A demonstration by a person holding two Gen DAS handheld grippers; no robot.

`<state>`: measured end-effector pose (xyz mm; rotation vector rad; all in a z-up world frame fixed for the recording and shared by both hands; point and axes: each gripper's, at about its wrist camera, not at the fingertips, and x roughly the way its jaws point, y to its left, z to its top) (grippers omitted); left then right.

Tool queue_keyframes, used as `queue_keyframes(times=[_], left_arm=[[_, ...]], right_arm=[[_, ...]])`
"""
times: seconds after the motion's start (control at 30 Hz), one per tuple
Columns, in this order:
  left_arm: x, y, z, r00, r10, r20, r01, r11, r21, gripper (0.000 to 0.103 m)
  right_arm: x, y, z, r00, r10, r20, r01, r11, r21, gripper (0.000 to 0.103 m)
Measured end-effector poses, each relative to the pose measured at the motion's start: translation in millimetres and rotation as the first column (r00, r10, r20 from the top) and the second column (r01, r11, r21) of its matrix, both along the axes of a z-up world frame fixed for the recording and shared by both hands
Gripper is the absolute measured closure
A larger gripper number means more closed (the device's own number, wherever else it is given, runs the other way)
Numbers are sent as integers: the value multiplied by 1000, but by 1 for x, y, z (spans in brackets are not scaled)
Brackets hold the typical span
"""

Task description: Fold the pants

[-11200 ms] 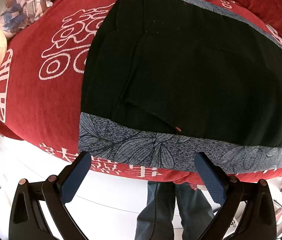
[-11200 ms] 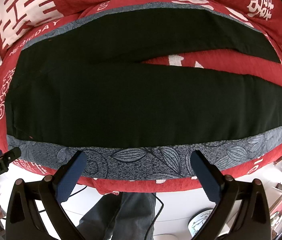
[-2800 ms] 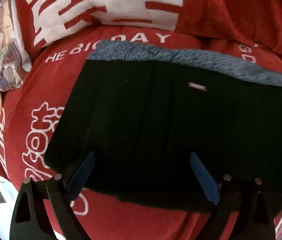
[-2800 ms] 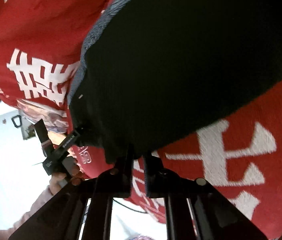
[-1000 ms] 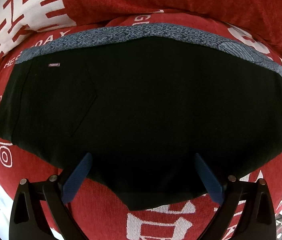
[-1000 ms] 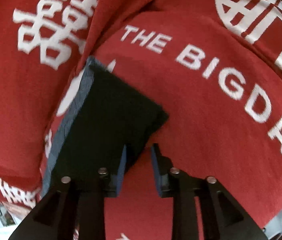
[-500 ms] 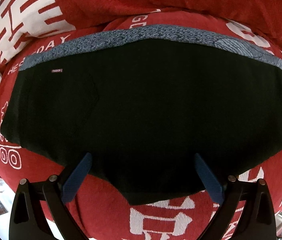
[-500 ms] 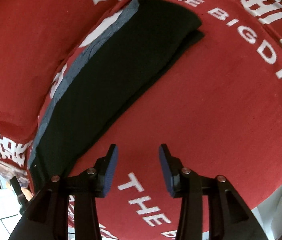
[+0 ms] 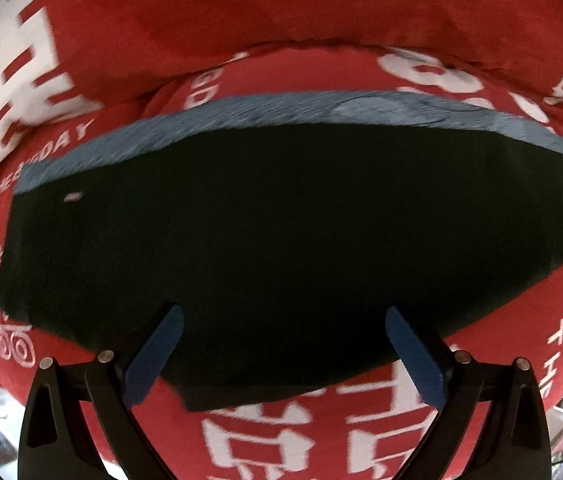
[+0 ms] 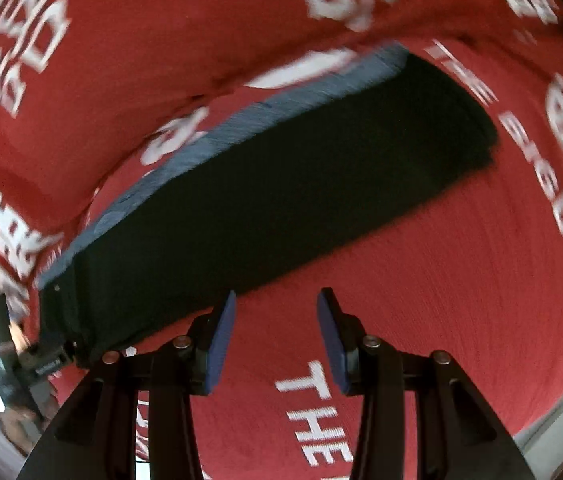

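Where the left wrist view looks straight down on the whole folded pants point(image 9: 281, 232), black with a grey-blue patterned band along the far edge and a small pale label near the left end, only the right wrist view takes in the long strip slantwise point(image 10: 265, 200), plus a blurred bit of the left gripper's body at the pants' lower-left end. Left gripper point(image 9: 281, 344) spread wide and empty, blue pads hovering over the near edge of the pants, tips apart from the cloth as far as can be told. Right gripper point(image 10: 277, 332) parted to a moderate gap, having just been opening, nothing between the pads; hanging over bare red cover, just beside the pants' near long edge, which runs off up and to the right. Pants lying flat on a red blanket point(image 10: 461, 280) with white characters and English lettering, rumpled into a ridge behind. Slivers of bright floor at the lower corners; both views motion-blurred.
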<state>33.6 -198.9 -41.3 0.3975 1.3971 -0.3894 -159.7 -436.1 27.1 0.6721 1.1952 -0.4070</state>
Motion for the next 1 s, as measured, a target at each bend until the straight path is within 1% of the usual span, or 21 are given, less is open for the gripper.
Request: queue_keyframes(times=[0.07, 0.17, 0.23, 0.27, 0.3, 0.37, 0.43, 0.5, 0.57, 0.6, 0.63, 0.67, 0.7, 0.73, 0.77, 0.83, 0.9, 0.93, 0.97, 1.0], left_arm=[[2, -15, 0, 1000, -20, 12, 21, 1000, -10, 1], [11, -31, -3, 999, -24, 33, 25, 1000, -16, 1], [21, -32, -10, 999, -18, 30, 18, 1000, -5, 1], [29, -31, -12, 999, -19, 31, 18, 1000, 7, 1], [37, -27, -12, 999, -18, 42, 17, 1000, 13, 1], [55, -13, -6, 996, -5, 84, 4, 1000, 12, 1], [76, 8, -1, 992, 25, 127, -29, 999, 27, 1], [100, 33, 0, 984, 84, 158, -93, 994, 52, 1], [123, 63, -7, 971, 165, 171, -182, 979, 90, 1], [136, 82, -14, 960, 222, 168, -242, 964, 111, 1], [143, 94, -18, 952, 259, 164, -280, 952, 121, 1], [153, 109, -25, 938, 309, 160, -331, 934, 135, 1], [160, 121, -31, 925, 346, 156, -368, 917, 150, 1], [164, 128, -34, 917, 367, 154, -390, 907, 160, 1], [174, 140, -39, 899, 410, 156, -433, 887, 163, 1], [185, 156, -37, 856, 493, 158, -513, 849, 126, 1], [193, 164, -36, 825, 542, 161, -561, 819, 118, 1], [196, 166, -35, 819, 551, 161, -570, 813, 118, 1], [196, 164, -34, 824, 544, 158, -563, 817, 124, 1], [194, 163, -31, 835, 527, 157, -546, 827, 133, 1]], right_arm=[[17, 5, -3, 999, 44, 0, -44, 999, -15, 57], [40, 10, -9, 995, 95, 3, -95, 995, -38, 57], [55, 15, -21, 991, 129, -26, -130, 990, -55, 57], [62, 15, -31, 989, 137, -54, -140, 989, -42, 57], [63, 14, -43, 987, 133, -91, -135, 991, -20, 57], [60, 15, -44, 989, 123, -77, -125, 992, -22, 57], [58, 17, -44, 988, 133, -72, -135, 990, -26, 57], [58, 19, -45, 986, 150, -74, -153, 987, -37, 57], [60, 20, -45, 984, 156, -80, -160, 986, -40, 54], [61, 21, -46, 984, 158, -85, -162, 986, -40, 51], [63, 22, -46, 983, 159, -88, -163, 986, -41, 50], [65, 24, -45, 982, 164, -97, -170, 984, -49, 48], [67, 26, -45, 980, 169, -105, -176, 983, -57, 46], [68, 28, -46, 978, 174, -113, -182, 981, -64, 45], [69, 29, -45, 977, 175, -118, -184, 980, -69, 44], [71, 30, -46, 977, 176, -124, -186, 980, -76, 43], [72, 30, -46, 976, 177, -131, -188, 979, -80, 43], [72, 30, -46, 975, 178, -134, -189, 979, -81, 43], [73, 30, -46, 974, 178, -137, -190, 978, -81, 42], [74, 30, -46, 974, 177, -140, -190, 978, -81, 42]])
